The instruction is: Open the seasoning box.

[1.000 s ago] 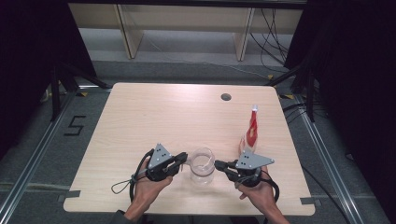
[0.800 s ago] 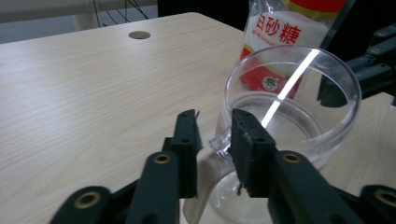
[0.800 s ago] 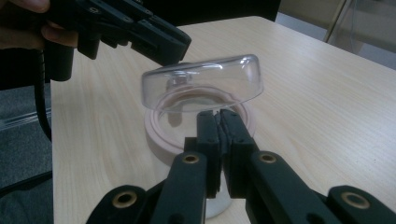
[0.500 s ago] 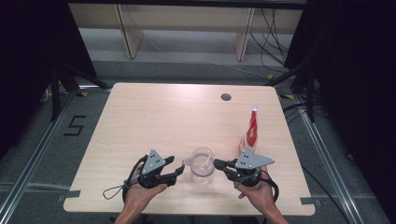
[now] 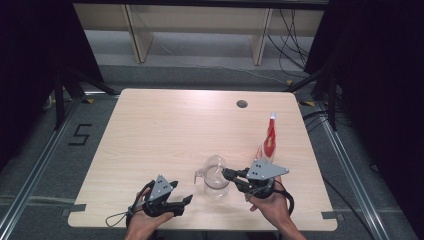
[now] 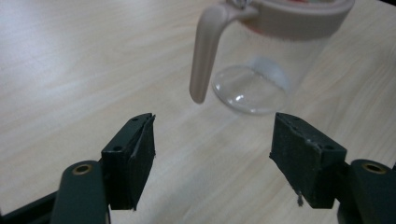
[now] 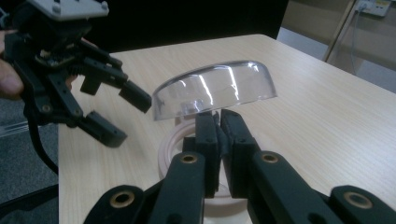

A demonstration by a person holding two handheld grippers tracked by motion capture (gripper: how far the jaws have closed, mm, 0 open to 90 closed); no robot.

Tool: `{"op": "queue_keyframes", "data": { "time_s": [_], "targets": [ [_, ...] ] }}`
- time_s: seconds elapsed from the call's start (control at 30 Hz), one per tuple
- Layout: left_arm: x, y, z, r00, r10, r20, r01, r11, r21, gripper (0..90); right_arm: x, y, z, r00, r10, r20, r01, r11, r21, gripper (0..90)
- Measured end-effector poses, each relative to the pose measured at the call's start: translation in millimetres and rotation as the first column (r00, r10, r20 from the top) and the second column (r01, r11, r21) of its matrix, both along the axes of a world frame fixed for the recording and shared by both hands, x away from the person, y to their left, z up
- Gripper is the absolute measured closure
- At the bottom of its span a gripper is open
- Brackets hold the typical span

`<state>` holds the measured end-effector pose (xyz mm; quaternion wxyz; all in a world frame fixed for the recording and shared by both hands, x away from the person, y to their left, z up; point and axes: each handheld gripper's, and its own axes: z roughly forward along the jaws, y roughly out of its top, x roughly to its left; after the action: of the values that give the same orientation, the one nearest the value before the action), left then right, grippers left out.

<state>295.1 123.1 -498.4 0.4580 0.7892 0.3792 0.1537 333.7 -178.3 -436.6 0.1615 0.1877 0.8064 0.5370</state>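
A clear pitcher (image 5: 215,186) with a beige rim and handle (image 6: 205,51) stands near the table's front edge. My right gripper (image 5: 226,173) reaches its rim from the right. In the right gripper view this gripper (image 7: 219,116) is shut on the edge of the clear domed lid (image 7: 215,88), which tilts up above the beige rim (image 7: 169,142). My left gripper (image 5: 184,192) sits to the pitcher's left, apart from it. Its jaws (image 6: 212,135) have just been opening and stand wide with nothing between them; the handle hangs a short way ahead.
A slim red-and-white bottle (image 5: 270,139) stands just behind my right hand. A round cable hole (image 5: 242,104) lies in the wooden table (image 5: 160,135) towards the back. Cables trail from both grippers over the near edge.
My left gripper has drawn back from the pitcher's handle toward the near left and its jaws have opened. The right gripper and the pitcher have stayed in place.
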Motion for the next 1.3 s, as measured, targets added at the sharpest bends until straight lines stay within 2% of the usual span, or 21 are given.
{"op": "queue_keyframes", "data": {
  "time_s": [0.03, 0.07, 0.13, 0.2, 0.27, 0.33, 0.43, 0.5, 0.53, 0.57, 0.6, 0.63, 0.67, 0.83, 0.9, 1.03, 1.07, 1.1, 1.13, 1.2, 1.3],
  "targets": [
    [-0.8, 1.7, -0.6, 1.0000, -0.008, 0.003, 0.008, 0.9997, 0.025, 29.6, -0.1, 1.4, 0.2, 1.0000, 0.000, 0.001, 0.000, 1.000, -0.002, 86.1],
    [-2.5, 2.4, 0.0, 0.9999, -0.005, 0.017, 0.004, 0.9996, 0.027, 29.5, 0.0, 3.1, 0.2, 1.0000, 0.002, 0.004, -0.002, 1.000, 0.005, 86.1],
    [-4.2, 2.8, -0.1, 0.9999, 0.008, 0.008, -0.008, 1.0000, 0.002, 28.1, -0.4, 5.0, 1.4, 1.0000, -0.002, 0.005, 0.001, 1.000, 0.007, 86.1],
    [-5.5, 4.0, -0.1, 0.9999, -0.003, 0.014, 0.003, 1.0000, 0.005, 26.5, -1.3, 7.8, 2.4, 0.9998, -0.015, 0.010, 0.015, 1.000, 0.019, 86.1],
    [-6.5, 1.8, -2.4, 1.0000, -0.001, 0.006, 0.001, 0.9999, -0.017, 24.4, -0.7, 9.9, 4.6, 0.9997, 0.001, 0.023, -0.001, 1.000, 0.013, 85.9],
    [-6.3, 2.3, -1.2, 0.9999, -0.008, 0.012, 0.008, 1.0000, -0.003, 22.2, -0.7, 12.3, 6.6, 0.9995, -0.001, 0.031, 0.001, 1.000, 0.016, 85.8],
    [-5.2, 3.5, -0.4, 0.9998, 0.000, 0.018, 0.000, 0.9998, -0.018, 21.1, -0.2, 17.7, 8.6, 0.9996, 0.014, 0.026, -0.014, 1.000, 0.011, 85.5],
    [-5.1, 4.4, -1.3, 0.9999, 0.009, 0.010, -0.009, 0.9997, -0.021, 20.9, -1.2, 19.4, 8.6, 0.9998, 0.014, 0.014, -0.015, 1.000, 0.009, 85.5],
    [-4.9, 4.2, -1.6, 0.9999, 0.015, 0.006, -0.015, 0.9996, -0.025, 20.9, -0.6, 21.9, 7.8, 0.9995, 0.008, 0.031, -0.009, 1.000, 0.014, 85.5],
    [-3.8, 4.6, -1.8, 0.9999, 0.010, 0.009, -0.010, 0.9998, -0.016, 20.8, 0.1, 22.9, 8.4, 0.9993, 0.027, 0.027, -0.027, 1.000, 0.001, 85.5],
    [-2.8, 3.9, -2.8, 0.9999, 0.010, 0.009, -0.010, 0.9997, -0.024, 20.8, -0.9, 25.3, 7.6, 0.9997, 0.010, 0.021, -0.010, 1.000, 0.011, 85.3],
    [-2.9, 4.0, -3.0, 0.9999, 0.014, 0.007, -0.013, 0.9998, -0.016, 21.1, 1.0, 26.3, 8.0, 0.9991, 0.024, 0.036, -0.024, 1.000, 0.000, 85.2],
    [-2.5, 4.9, -2.9, 0.9999, 0.009, 0.011, -0.009, 0.9999, -0.005, 21.4, 0.8, 28.5, 7.5, 0.9993, 0.029, 0.021, -0.030, 1.000, 0.009, 85.2],
    [-1.6, 5.6, -3.2, 0.9998, 0.015, 0.011, -0.014, 0.9996, -0.023, 21.9, 0.6, 36.0, 8.2, 0.9994, 0.031, 0.015, -0.031, 0.999, 0.008, 85.0],
    [-1.8, 5.1, -2.9, 0.9998, 0.013, 0.014, -0.013, 0.9995, -0.029, 22.1, 1.6, 41.0, 8.0, 0.9980, 0.058, 0.023, -0.059, 0.998, 0.004, 84.8],
    [-2.1, 4.3, -3.1, 0.9998, 0.007, 0.016, -0.007, 0.9997, -0.022, 22.2, 2.4, 44.2, 7.3, 0.9978, 0.053, 0.039, -0.053, 0.999, -0.006, 84.7],
    [-1.9, 3.9, -3.2, 0.9998, 0.008, 0.017, -0.008, 0.9996, -0.026, 22.2, 0.7, 45.4, 6.7, 0.9988, 0.049, 0.004, -0.049, 0.999, 0.001, 84.7],
    [-1.5, 3.4, -3.3, 0.9998, 0.010, 0.018, -0.009, 0.9994, -0.032, 22.2, 2.0, 48.3, 5.5, 0.9979, 0.058, 0.027, -0.058, 0.998, 0.002, 84.7],
    [-1.0, 4.7, -2.7, 0.9997, 0.001, 0.023, -0.001, 1.0000, -0.008, 22.3, 2.1, 48.7, 5.4, 0.9977, 0.065, 0.021, -0.065, 0.998, -0.007, 84.7],
    [-1.2, 4.5, -3.6, 0.9998, 0.008, 0.017, -0.008, 0.9998, -0.017, 22.3, 2.5, 49.2, 5.1, 0.9977, 0.061, 0.031, -0.061, 0.998, -0.005, 84.5],
    [-0.9, 5.3, -3.1, 0.9998, 0.006, 0.016, -0.006, 0.9999, -0.012, 22.3, 1.9, 48.6, 5.7, 0.9974, 0.069, 0.019, -0.069, 0.998, -0.007, 83.6]
  ]
}}
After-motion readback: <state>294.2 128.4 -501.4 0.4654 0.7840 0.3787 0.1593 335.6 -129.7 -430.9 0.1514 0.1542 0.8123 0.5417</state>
